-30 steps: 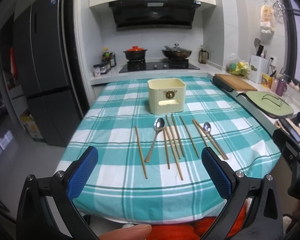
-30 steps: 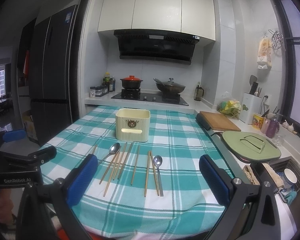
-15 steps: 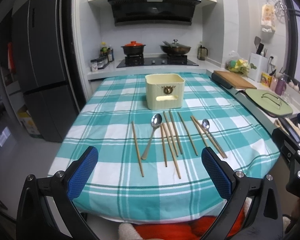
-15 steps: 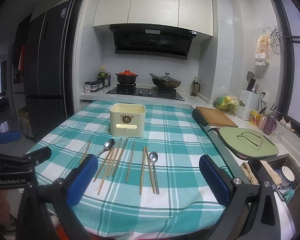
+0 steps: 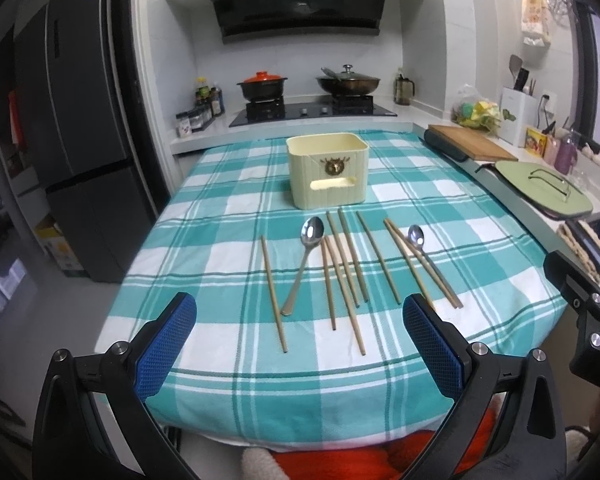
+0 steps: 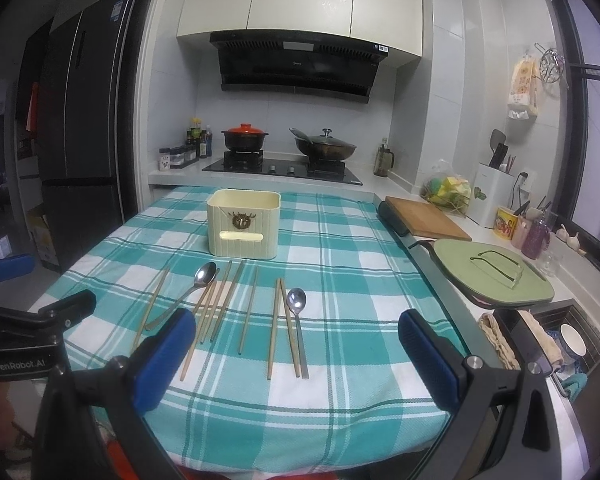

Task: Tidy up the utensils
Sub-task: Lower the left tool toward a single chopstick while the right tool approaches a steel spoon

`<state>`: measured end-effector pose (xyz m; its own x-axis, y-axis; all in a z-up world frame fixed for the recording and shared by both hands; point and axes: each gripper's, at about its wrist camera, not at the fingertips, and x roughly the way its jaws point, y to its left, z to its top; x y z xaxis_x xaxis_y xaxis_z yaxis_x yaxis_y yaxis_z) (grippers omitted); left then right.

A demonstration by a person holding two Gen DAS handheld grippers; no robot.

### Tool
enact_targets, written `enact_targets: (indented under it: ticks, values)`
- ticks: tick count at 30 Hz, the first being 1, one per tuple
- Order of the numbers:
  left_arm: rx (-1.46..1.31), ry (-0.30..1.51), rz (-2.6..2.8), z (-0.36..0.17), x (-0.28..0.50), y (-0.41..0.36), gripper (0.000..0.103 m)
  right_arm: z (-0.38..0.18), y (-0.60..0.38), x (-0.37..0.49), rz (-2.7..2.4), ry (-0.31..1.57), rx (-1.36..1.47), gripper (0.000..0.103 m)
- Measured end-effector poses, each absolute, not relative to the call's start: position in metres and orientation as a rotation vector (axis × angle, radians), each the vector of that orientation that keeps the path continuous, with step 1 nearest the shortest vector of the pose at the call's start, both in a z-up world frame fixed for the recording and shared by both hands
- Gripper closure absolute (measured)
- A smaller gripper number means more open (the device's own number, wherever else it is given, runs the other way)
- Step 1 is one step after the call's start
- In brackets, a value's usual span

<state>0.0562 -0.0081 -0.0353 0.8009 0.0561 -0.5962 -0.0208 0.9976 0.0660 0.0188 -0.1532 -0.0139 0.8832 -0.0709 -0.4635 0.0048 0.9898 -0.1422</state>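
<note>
Left wrist view: my left gripper (image 5: 296,332) hangs over the near table edge, fingers (image 5: 166,344) spread wide, holding nothing. The chopsticks (image 5: 342,264) and two spoons (image 5: 305,258) lie flat on the cloth (image 5: 220,248), just near of the box (image 5: 327,170). I judge them light, stiff, thin and slippery, so I'd pinch a spoon mid-handle.

Right wrist view: my right gripper (image 6: 296,356) is equally wide and empty, above the near cloth. The right spoon (image 6: 298,322) lies touching a chopstick pair (image 6: 280,326), making a clean pick awkward.

"GenRobot.AI" on the left gripper (image 6: 32,312) (white lettering).
</note>
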Motion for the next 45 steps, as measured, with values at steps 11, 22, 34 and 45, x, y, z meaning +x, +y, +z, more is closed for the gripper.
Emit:
enact_targets:
  ticks: [11, 22, 34, 45]
  values:
    - [0.06, 0.709, 0.046, -0.053, 0.076, -0.007, 0.0, -0.035, -0.156, 0.048, -0.053, 0.585, -0.155, 0.0]
    - [0.011, 0.819, -0.01, -0.085, 0.103, -0.001, 0.0, -0.069, -0.166, 0.08, -0.058, 0.713, -0.12, 0.0]
    - [-0.098, 0.887, 0.062, -0.12, 0.14, 0.059, 0.0, -0.102, -0.213, 0.118, -0.093, 0.809, 0.019, 0.0]
    - [-0.126, 0.958, 0.099, -0.151, 0.187, 0.084, 0.0, -0.135, -0.246, 0.16, -0.093, 0.858, -0.042, 0.0]
